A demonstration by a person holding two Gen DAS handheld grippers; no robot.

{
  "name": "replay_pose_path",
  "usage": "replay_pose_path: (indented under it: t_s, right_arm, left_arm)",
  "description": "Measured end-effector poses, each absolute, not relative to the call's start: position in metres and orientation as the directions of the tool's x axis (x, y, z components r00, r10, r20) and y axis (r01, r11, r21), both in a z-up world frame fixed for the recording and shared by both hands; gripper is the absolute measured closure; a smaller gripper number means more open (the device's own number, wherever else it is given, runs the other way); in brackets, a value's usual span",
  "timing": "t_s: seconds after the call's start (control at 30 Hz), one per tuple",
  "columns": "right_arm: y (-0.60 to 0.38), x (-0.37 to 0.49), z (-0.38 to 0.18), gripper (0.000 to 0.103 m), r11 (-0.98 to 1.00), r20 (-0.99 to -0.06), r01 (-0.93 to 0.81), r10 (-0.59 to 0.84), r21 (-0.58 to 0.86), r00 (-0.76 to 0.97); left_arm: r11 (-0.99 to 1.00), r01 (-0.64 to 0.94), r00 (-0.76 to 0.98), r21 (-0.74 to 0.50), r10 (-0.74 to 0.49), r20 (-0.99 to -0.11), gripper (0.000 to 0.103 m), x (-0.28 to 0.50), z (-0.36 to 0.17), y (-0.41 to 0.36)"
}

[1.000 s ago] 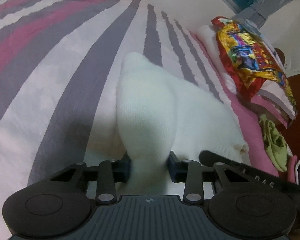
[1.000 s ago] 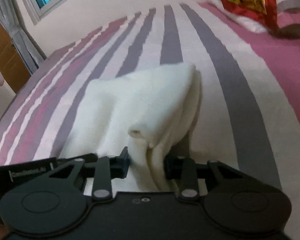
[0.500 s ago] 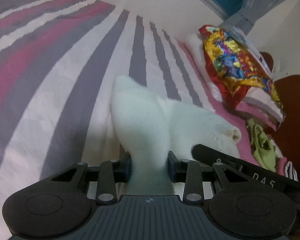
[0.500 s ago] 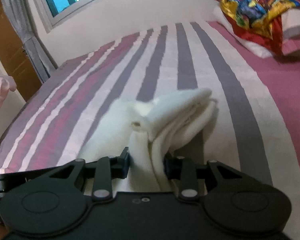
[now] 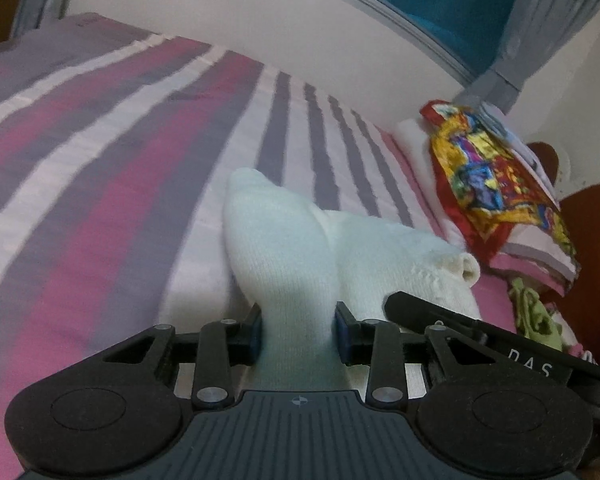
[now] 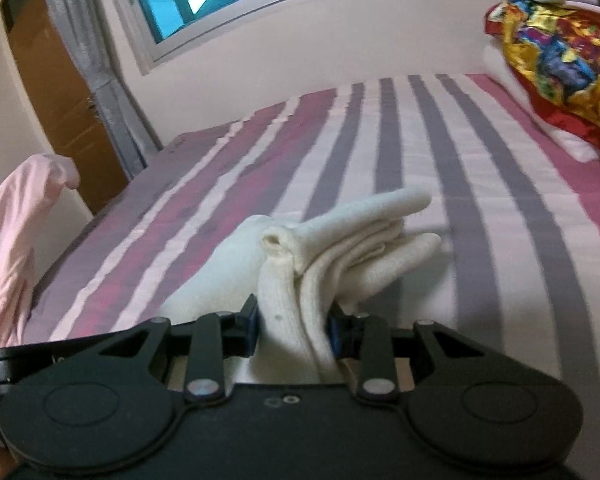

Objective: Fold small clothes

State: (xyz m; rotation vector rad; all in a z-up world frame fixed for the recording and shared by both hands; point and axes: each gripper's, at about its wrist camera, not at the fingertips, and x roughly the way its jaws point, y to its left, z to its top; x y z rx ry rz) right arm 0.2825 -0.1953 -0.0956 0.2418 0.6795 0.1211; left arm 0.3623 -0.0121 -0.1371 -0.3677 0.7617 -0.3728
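white garment (image 5: 284,248): soft knitted cloth, matt, with a fine ribbed weave; a rolled hem is seen at one edge.
left gripper (image 5: 298,330): matt black plastic links, small bright metal pins at the joints, a ribbed grey plate at the base.
right gripper (image 6: 292,326): matt black plastic, smooth round caps, metal pins, blue pads at the jaws.
bedsheet (image 5: 100,184): woven cloth, matt, striped pink, grey and white.
colourful cloth (image 6: 556,32): glossy, satin-like fabric, creased.
pink garment (image 6: 12,216): thin, smooth cloth.
wardrobe (image 6: 52,80): brown wood, smooth finish.
curtain (image 6: 80,40): grey cloth, matt.
wall (image 5: 220,12): painted, matt.
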Motion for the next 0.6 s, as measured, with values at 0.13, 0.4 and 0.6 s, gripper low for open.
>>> replay_pose_path:
  t_s: [0.13, 0.4, 0.6]
  right_arm:
    - [-0.174, 0.291, -0.102, 0.072, 0.959, -0.608, -0.064, 0.225, 0.275, 0.762]
    - [-0.145, 0.301, -0.133, 0.072, 0.955, -0.643, -0.087, 0.256, 0.282, 0.721]
    - [-0.148, 0.293, -0.167, 0.070, 0.963, -0.708, -0.035, 0.222, 0.268, 0.670]
  left_arm:
    - [0.885, 0.165, 0.676, -0.434, -0.422, -0.604, 0.068, 0.360, -0.143, 0.013]
    - [0.898, 0.095, 0.654, -0.429, -0.382, -0.654, 0.068, 0.355, -0.184, 0.046]
    - [0.908, 0.080, 0.607, -0.411, -0.371, -0.703, 0.068, 0.349, -0.218, 0.049]
